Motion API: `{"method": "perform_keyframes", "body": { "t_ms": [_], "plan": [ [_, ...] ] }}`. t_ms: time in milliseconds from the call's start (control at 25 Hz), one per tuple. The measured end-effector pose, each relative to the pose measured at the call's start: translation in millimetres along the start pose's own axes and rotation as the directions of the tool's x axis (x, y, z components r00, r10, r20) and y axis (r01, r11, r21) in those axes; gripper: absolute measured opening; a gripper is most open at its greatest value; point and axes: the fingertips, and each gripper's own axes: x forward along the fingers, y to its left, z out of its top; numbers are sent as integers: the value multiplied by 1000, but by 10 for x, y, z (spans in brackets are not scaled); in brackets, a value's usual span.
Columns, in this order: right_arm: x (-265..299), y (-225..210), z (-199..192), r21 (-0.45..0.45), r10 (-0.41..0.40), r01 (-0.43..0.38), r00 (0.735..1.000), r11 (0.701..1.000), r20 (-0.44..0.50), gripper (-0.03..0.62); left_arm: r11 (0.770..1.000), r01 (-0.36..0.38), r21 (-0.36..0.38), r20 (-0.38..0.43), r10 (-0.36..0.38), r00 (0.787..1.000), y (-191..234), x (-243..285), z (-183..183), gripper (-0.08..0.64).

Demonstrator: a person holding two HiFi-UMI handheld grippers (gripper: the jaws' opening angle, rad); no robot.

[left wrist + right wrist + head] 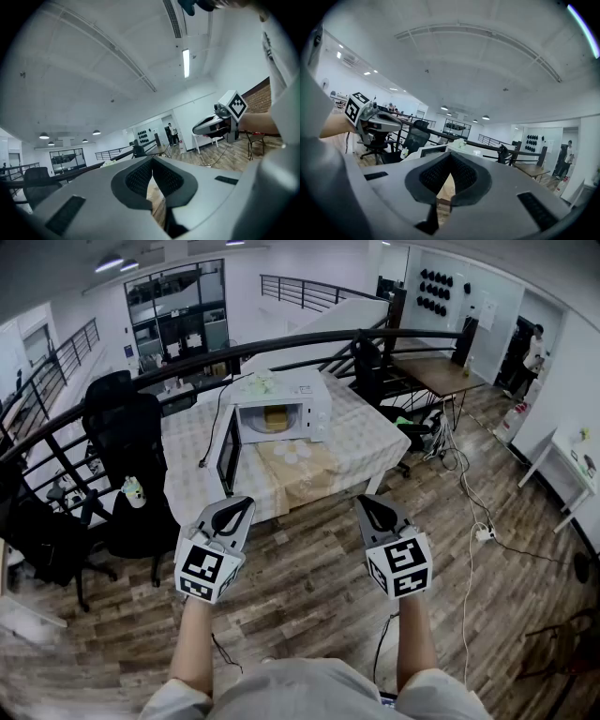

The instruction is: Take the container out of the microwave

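Black chair (120,423) beside clothed table (370,439)

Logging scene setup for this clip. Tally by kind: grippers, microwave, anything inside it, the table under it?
grippers: 2, left gripper and right gripper, both shut and empty
microwave: 1, door open
container: 1, inside the microwave
table: 1, cloth-covered
total: 5
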Motion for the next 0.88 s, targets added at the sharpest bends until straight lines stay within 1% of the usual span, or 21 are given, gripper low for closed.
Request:
{"method": "perform_keyframes", "body": {
  "t_ms": [280,480,640,880],
  "plan": [
    [-94,-127,-84,24,31,-31,999,999,30,12,1000,-25,-2,-13,25,1000,-142,58,23,17],
    [-207,-274,-205,139,101,-112,991,984,90,12,999,-42,1,-26,42,999,-377,160,7,17],
    [-201,-392,-359,129,112,-120,991,984,68,12,999,-44,10,-36,44,998,-510,268,13,17],
    [-72,-543,-450,119,109,-115,992,986,56,12,999,-41,8,-41,41,998,-527,466,-15,17]
  ]
}}
